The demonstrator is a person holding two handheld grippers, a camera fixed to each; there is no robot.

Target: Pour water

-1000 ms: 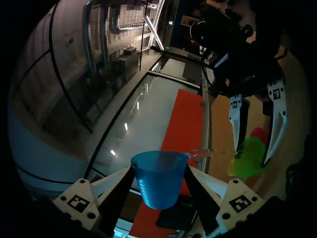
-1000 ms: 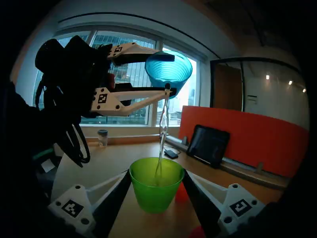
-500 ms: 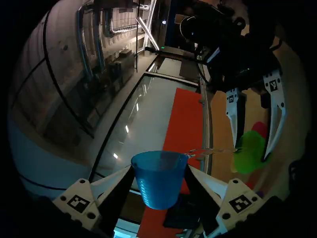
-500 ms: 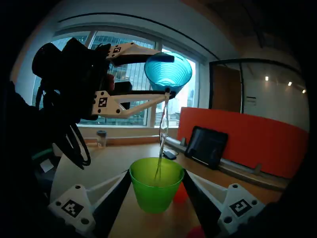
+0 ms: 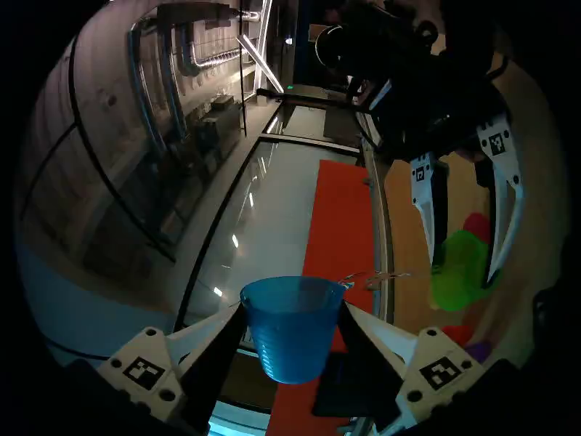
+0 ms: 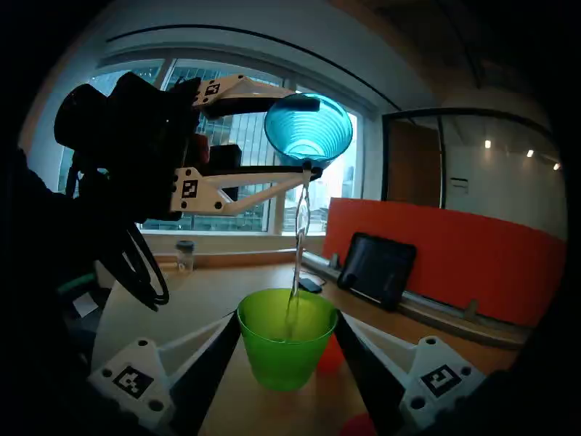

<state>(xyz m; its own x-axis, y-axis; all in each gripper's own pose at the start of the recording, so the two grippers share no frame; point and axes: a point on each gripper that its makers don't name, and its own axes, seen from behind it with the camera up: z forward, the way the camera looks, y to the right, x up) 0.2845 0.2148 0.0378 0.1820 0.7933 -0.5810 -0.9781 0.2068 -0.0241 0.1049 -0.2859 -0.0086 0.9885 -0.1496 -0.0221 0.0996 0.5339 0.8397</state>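
Over the wooden desk, left claw clamps the pouring blue cup, right claw clamps the green cup.

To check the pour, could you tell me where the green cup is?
In the right gripper view, the green cup is held low and central by the right gripper, directly below the tilted blue cup.

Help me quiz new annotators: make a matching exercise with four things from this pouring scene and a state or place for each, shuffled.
1. blue cup
2. green cup
3. water
4. tablet

a. propped before the orange partition
b. tipped, held in the left claw
c. upright, held in the right claw
d. falling in a thin stream

Pairs: 1-b, 2-c, 3-d, 4-a.
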